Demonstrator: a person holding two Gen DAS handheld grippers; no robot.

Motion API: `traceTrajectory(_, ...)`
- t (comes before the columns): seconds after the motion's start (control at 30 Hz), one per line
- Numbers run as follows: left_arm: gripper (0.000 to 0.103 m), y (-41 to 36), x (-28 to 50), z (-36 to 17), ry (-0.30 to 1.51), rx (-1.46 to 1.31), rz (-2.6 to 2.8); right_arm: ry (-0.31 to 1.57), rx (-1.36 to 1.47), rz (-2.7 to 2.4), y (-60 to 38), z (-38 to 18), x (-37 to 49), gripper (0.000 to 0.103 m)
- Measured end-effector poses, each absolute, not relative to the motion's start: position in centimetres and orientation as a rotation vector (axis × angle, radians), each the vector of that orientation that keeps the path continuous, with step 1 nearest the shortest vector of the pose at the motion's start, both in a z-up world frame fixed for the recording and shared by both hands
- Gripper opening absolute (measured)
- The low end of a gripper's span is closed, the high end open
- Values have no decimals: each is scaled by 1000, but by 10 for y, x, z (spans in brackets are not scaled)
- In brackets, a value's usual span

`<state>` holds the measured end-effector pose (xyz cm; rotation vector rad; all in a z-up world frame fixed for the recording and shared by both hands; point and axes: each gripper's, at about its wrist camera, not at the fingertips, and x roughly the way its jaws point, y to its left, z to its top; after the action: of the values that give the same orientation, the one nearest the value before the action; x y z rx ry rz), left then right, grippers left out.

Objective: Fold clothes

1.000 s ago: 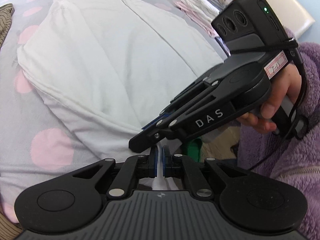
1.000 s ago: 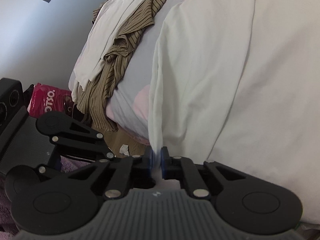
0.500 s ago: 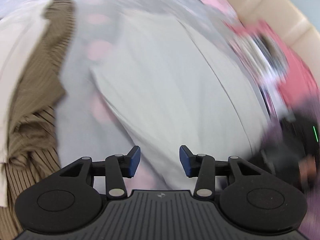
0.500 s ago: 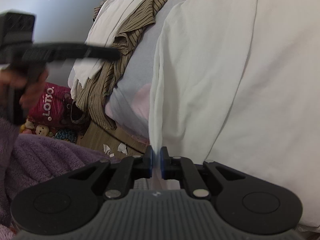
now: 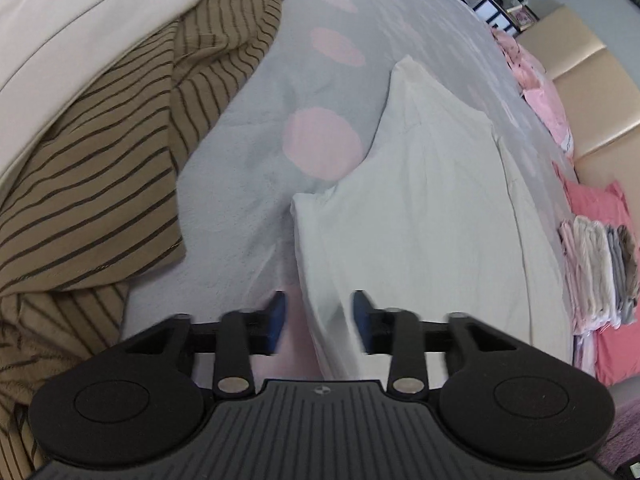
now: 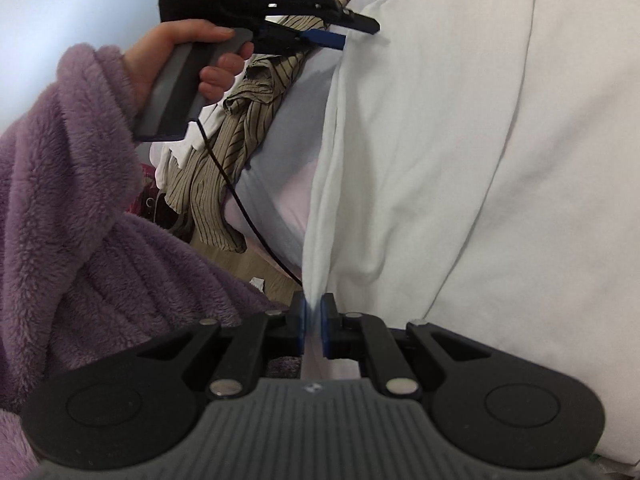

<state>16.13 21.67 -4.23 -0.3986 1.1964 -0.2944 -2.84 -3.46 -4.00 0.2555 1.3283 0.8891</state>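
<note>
A white garment (image 5: 420, 216) is shown spread on a grey bed cover with pink dots (image 5: 248, 160), occupying the lower centre and right of the left wrist view and most of the right half of the right wrist view. The right claw (image 6: 313, 326) is seen clamped together on the garment's near edge at the lower centre of its frame, a thin ridge of cloth being drawn up between the blue pads. The left claw (image 5: 318, 318) is seen closing, its pads still apart, with the garment's side edge lying between them but not yet pressed. The cloth is judged to be light, limp and easily creased; it is best taken at a hem or corner, where a doubled layer is offered to the pads, since a pinch in the middle of the panel would only raise a wrinkle. A brown striped garment (image 5: 100, 184) and another white piece (image 5: 80, 12) are heaped at the left of the left wrist view, and a folded stack (image 5: 596, 272) is visible only there, at the right edge. Only the right wrist view shows the person's hand (image 6: 188, 60) on the left claw's handle, the purple fleece sleeve (image 6: 80, 208) and the trailing cable (image 6: 244, 216).
</note>
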Motion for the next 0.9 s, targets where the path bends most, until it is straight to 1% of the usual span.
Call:
traceTrajectory(0.03,9,213,161,-38,1186,-376,-310,1326,262,891,-36,-39,-29,8)
traceTrajectory(0.07,4,209,161,-33,1175,-354,-325,1324,269,892,-37,-38,-29,8)
traceTrajectory(0.1,4,204,159,-27,1162,-332,-341,1322,276,894,-38,-37,-30,8)
traceTrajectory(0.27,3,168,149,3,1084,-173,-408,1324,345,901,-44,-36,-37,8)
traceTrajectory(0.47,2,108,139,24,1017,25,-516,1333,409,863,-54,-37,-47,8)
traceTrajectory(0.63,2,62,135,26,1001,147,-603,1330,440,821,-62,-36,-56,8)
traceTrajectory(0.9,2,9,137,10,1023,255,-710,1352,496,738,-81,-46,-60,8)
